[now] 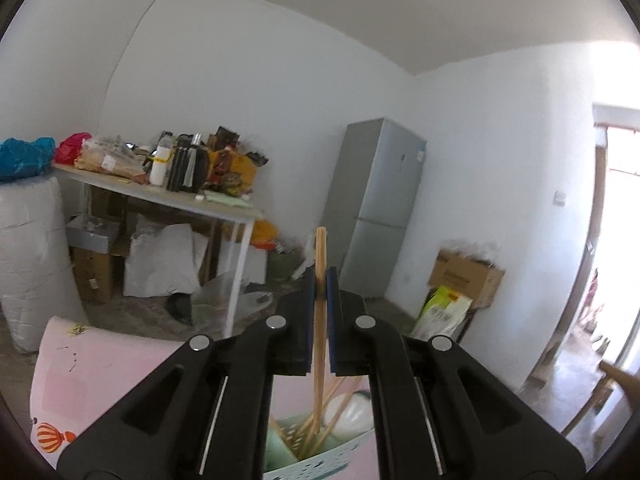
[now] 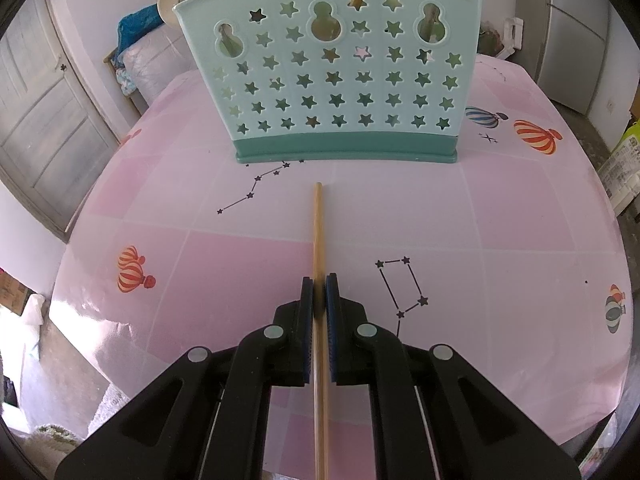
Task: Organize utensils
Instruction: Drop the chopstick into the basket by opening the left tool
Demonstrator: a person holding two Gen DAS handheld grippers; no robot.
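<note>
Nearest in the right wrist view, the right gripper (image 2: 319, 284) has its blue-padded jaws pinched narrow on a thin, pale wooden chopstick (image 2: 319, 236) that runs straight up the lower middle of the frame. Its far tip stops just short of the mint-green plastic utensil holder pierced with star holes (image 2: 340, 92), which stands upper centre on the pink printed tablecloth (image 2: 240, 264).

The left gripper (image 1: 320, 280) is likewise clamped on a second wooden chopstick (image 1: 321, 252), held upright at frame centre. Its lower end hangs over the holder's open top (image 1: 288, 440) at the bottom of the frame.

The risks I see: a round, slim stick could pivot or slide between the pads. The upright one, if lowered off line, could catch the rim or the sticks already inside and drop to the floor.

Count: two grippers, two held chopsticks, one holder and several chopsticks already in it, too tangled to number. Beyond stand one cluttered white table (image 1: 224, 208) and one grey fridge (image 1: 376, 200).
</note>
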